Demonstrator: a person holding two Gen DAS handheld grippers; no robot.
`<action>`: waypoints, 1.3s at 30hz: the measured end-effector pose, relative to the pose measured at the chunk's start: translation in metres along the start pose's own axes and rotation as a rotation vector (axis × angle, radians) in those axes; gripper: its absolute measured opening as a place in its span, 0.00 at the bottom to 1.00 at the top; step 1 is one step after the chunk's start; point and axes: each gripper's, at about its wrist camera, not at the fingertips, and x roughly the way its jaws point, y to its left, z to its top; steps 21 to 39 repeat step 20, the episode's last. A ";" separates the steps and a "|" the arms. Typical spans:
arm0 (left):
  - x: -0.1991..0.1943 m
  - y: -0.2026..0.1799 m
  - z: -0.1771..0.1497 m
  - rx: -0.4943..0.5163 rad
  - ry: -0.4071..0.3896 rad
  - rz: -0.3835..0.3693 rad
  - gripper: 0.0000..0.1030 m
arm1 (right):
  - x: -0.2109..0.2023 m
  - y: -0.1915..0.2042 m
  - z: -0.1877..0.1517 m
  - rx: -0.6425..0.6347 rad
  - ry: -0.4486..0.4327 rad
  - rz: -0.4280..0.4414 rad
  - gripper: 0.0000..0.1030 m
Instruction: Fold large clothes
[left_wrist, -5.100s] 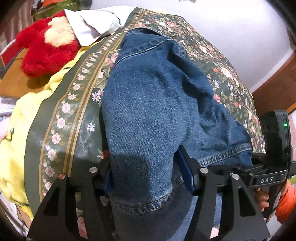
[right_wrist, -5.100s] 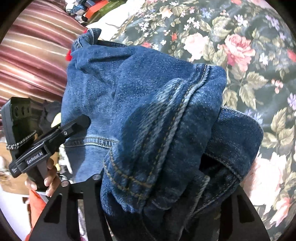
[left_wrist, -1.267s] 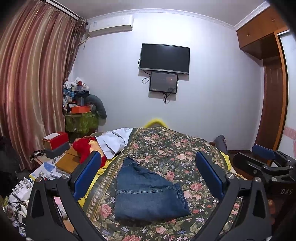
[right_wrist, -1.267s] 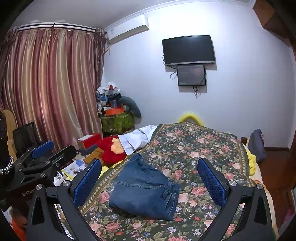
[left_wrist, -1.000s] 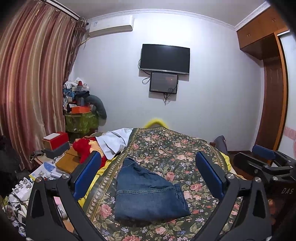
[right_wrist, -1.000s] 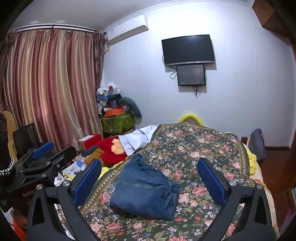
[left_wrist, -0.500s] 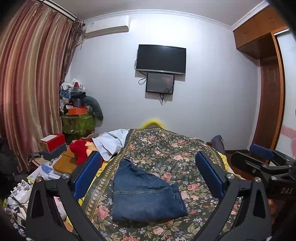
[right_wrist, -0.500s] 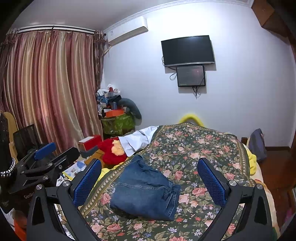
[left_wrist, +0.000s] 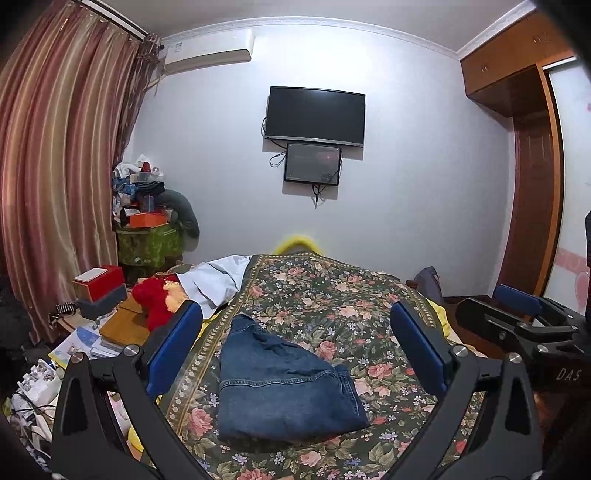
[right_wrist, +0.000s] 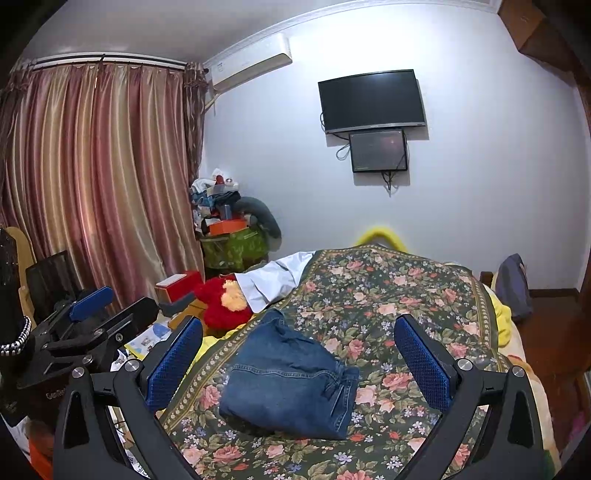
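Left wrist: folded jeans (left_wrist: 280, 384) on bedspread (left_wrist: 332, 291) (underside hidden); fingers (left_wrist: 173, 347) spread.

light: dim, even indoor | shadows: soft | focus: sharp | edges: strong fisheye bending, black corner vignette

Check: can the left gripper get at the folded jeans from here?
Probably yes. The left gripper is open, holding nothing, and the folded jeans lie straight ahead on the floral bedspread with nothing in between.
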 end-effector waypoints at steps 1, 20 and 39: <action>0.000 0.000 0.000 0.002 0.001 0.000 0.99 | -0.001 -0.001 0.000 0.001 -0.001 -0.001 1.00; 0.001 0.002 0.001 0.000 0.013 -0.019 0.99 | 0.000 0.000 0.000 0.032 -0.001 -0.022 1.00; 0.001 0.002 0.001 0.000 0.013 -0.019 0.99 | 0.000 0.000 0.000 0.032 -0.001 -0.022 1.00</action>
